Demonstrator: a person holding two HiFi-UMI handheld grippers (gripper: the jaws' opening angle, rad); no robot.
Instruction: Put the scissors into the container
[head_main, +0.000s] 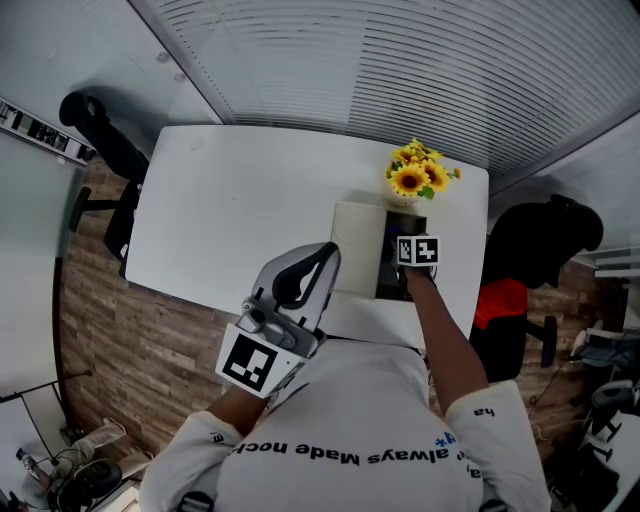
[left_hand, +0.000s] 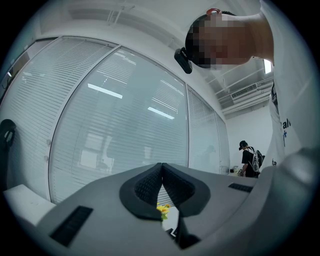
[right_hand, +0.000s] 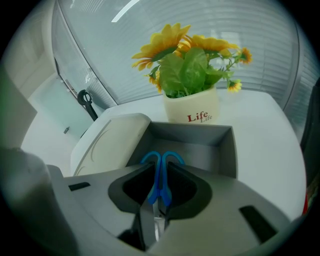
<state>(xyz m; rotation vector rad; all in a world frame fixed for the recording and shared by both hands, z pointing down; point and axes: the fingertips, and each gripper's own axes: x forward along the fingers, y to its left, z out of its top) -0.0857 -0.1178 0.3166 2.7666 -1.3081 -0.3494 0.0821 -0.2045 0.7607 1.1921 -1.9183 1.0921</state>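
White worktop (head_main: 250, 200), glass walls (head_main: 400, 70), wood floor (head_main: 130, 340). Pinched lengthwise in right fingers (right_hand: 186, 192): scissors (right_hand: 160, 175), loops forward toward container (right_hand: 200, 145). Left fingers (left_hand: 145, 187) pressed together.

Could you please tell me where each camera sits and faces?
Head view: on the head, looking down at the white table; shirt, right forearm show.
Left gripper view: on the left gripper, facing the glass wall; shut jaws and shirt show.
Right gripper view: on the right gripper, facing the container; jaws shut on scissors.
Shared: sunflowers, in all three.
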